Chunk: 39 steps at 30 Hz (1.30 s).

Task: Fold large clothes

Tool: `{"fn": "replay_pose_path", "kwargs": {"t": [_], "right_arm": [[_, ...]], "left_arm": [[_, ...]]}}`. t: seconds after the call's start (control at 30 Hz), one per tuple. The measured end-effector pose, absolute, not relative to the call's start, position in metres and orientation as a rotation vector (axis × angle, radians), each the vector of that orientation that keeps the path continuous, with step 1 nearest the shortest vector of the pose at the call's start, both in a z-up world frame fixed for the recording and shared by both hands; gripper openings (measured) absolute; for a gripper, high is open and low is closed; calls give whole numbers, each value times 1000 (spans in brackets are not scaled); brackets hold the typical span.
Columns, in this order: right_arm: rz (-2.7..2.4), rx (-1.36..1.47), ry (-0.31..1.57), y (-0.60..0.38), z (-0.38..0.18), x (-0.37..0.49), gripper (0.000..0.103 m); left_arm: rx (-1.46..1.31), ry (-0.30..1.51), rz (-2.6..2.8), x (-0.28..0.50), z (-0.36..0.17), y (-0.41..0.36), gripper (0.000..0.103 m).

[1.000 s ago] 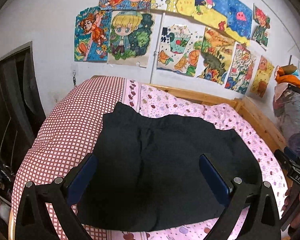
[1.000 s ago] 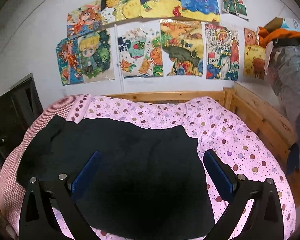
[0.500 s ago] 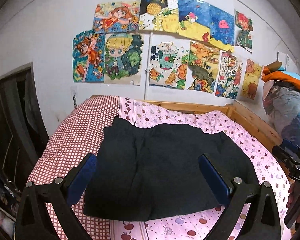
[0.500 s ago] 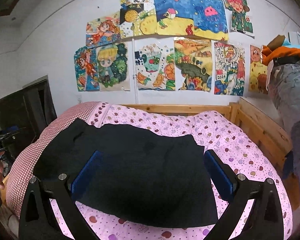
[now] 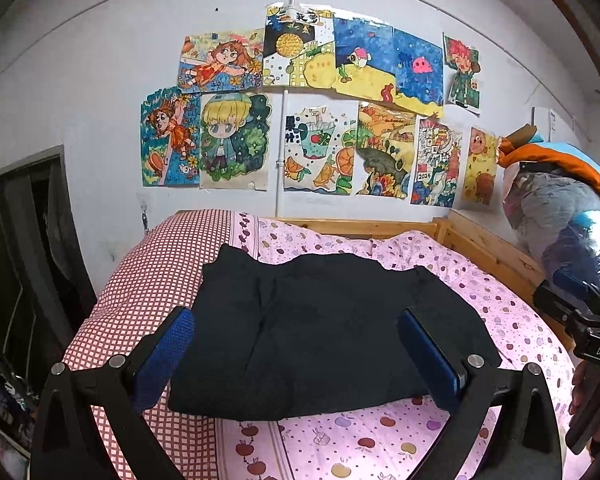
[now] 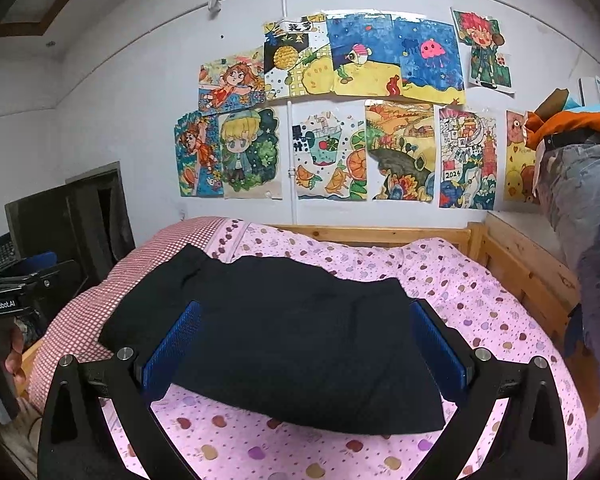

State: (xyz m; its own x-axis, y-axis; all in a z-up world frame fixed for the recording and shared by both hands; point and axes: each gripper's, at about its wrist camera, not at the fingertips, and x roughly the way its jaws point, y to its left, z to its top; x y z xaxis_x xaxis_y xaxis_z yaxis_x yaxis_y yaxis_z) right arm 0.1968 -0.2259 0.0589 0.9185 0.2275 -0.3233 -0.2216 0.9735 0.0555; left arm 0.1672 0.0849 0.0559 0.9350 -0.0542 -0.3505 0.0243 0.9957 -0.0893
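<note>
A black garment [image 5: 324,328] lies folded flat in a rough rectangle on the bed; it also shows in the right wrist view [image 6: 284,340]. My left gripper [image 5: 296,344] is open and empty, held above and short of the garment's near edge. My right gripper [image 6: 306,340] is open and empty too, back from the garment. The right gripper's body shows at the right edge of the left wrist view [image 5: 580,320]. The left gripper's body shows at the left edge of the right wrist view [image 6: 24,288].
The bed has a pink fruit-print sheet [image 5: 380,440] and a red checked cover [image 5: 152,280] on its left part. A wooden frame [image 6: 520,264] runs along the back and right. Bagged clothes [image 5: 568,216] hang at the right. Dark furniture [image 5: 24,240] stands at the left.
Both grippers have pulled back and risen away from the garment, which now looks smaller and farther off. The garment has not moved.
</note>
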Motion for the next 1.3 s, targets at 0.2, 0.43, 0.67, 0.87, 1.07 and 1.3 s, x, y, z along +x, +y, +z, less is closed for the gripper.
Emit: {"fn": "replay_pose_path", "kwargs": {"t": [0.2,0.43,0.67,0.87,1.07,1.3], "right_arm": [[240,16,307,-223,57,176,101],[262,15,291,-217,58,152,101],[273,15,302,-212,52,138,101],[267,8,291,-209,48,120,101],[267,12,298,-208,44,107,101],[251,-6,270,-207,39,94,101]], "left_arm": [[-105,345,-41,150,55,90,103],[-88,320,-45,125,52,88,103],[-78,332,-58,102,43,83,103],[-102,379,-71,93,32,86,103],[-78,365,-47,82,24,85,103],[-66,349,-41,70,18,81,103]]}}
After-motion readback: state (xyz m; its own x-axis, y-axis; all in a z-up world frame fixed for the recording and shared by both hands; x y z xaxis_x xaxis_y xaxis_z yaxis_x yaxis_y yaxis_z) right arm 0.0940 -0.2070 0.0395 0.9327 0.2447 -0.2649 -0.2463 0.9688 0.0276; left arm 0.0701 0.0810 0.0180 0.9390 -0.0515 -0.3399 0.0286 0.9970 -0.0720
